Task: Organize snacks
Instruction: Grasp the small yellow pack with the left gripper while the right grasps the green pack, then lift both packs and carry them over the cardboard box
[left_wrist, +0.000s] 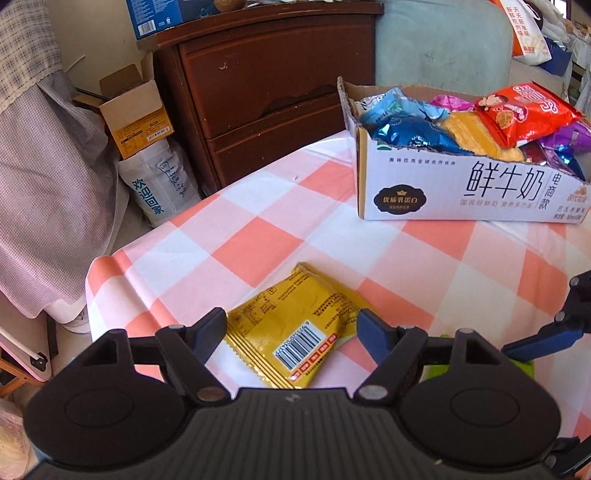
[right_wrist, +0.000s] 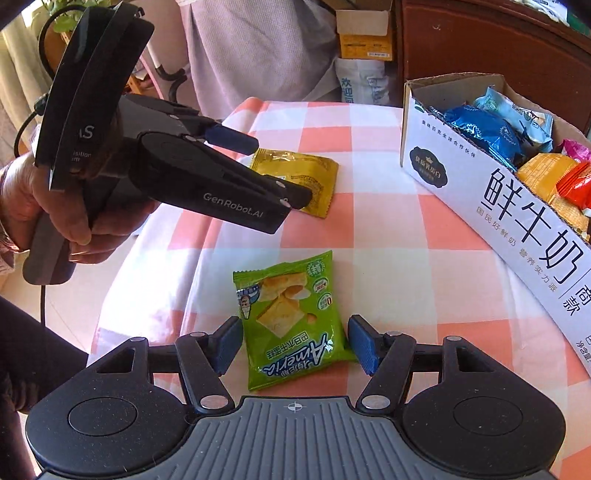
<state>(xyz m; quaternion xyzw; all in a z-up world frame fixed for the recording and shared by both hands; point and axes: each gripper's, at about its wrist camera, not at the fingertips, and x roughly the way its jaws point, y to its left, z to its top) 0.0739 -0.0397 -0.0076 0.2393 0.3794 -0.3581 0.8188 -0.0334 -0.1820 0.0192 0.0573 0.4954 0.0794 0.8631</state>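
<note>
The desk (left_wrist: 424, 258), under a pink-and-white checked cloth, carries everything. At about one o'clock in the left wrist view sits the white cardboard milk carton box (left_wrist: 461, 188), its top cut open and its long printed side facing the camera. It is heaped full of snack packets: a red bag (left_wrist: 524, 110) lies on top toward the right, a blue foil packet (left_wrist: 413, 134) at the left end, an orange-yellow pack (left_wrist: 469, 136) between them, a pale blue wrapper (left_wrist: 388, 107) behind, with pink and purple foil showing at the far and right edges.

Two packets lie loose on the cloth outside the box. The yellow packet (left_wrist: 295, 328) lies flat, barcode side up, at six o'clock in the left wrist view, between the spread fingers of the left claw (left_wrist: 291, 332), which stand apart and do not press it. The green chips packet (right_wrist: 291, 325) lies flat at six o'clock in the right wrist view, between the fingers of the right claw (right_wrist: 291, 343), also apart, with small gaps on each side.
</note>
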